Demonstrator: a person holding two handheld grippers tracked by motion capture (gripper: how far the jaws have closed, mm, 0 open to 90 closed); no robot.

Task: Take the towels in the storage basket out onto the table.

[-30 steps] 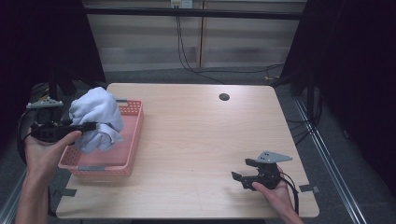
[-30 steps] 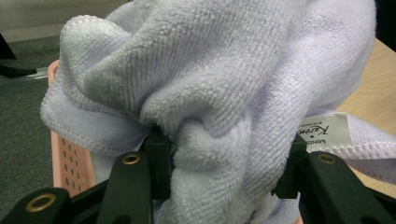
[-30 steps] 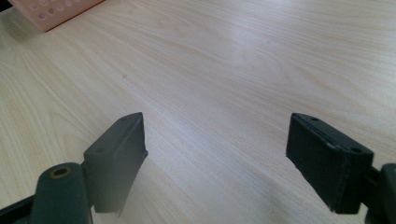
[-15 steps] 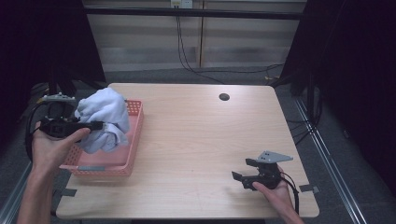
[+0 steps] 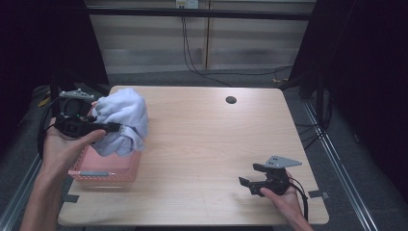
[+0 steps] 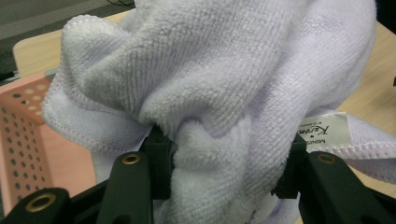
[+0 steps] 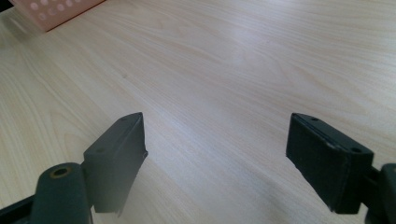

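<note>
A soft, pale lilac-white terry towel [image 5: 122, 122] is held bunched up by the left gripper [image 5: 118, 128]. In the left gripper view the towel [image 6: 224, 93] is squeezed between the two black jaws, and a thick fold of it is pressed from both sides. A small white label with dark print [image 6: 324, 131] is sewn on its edge, just beside one jaw. The towel is lifted above the pink plastic basket with little round holes [image 5: 103, 166]. Its lower end hangs over the basket's right side, and whether it touches the basket cannot be told. The basket is stood at the left edge of the light wooden table [image 5: 202, 144].

The right gripper [image 5: 249, 184] is held low near the table's front right corner, well apart from the towel and the basket. Its jaws are spread wide, and nothing is held between them. In the right gripper view, bare table wood [image 7: 224, 70] is seen between the jaws, and a corner of the pink basket [image 7: 51, 11] is seen far off at the top left. A small dark round hole [image 5: 231, 100] is seen near the table's far edge.
</note>
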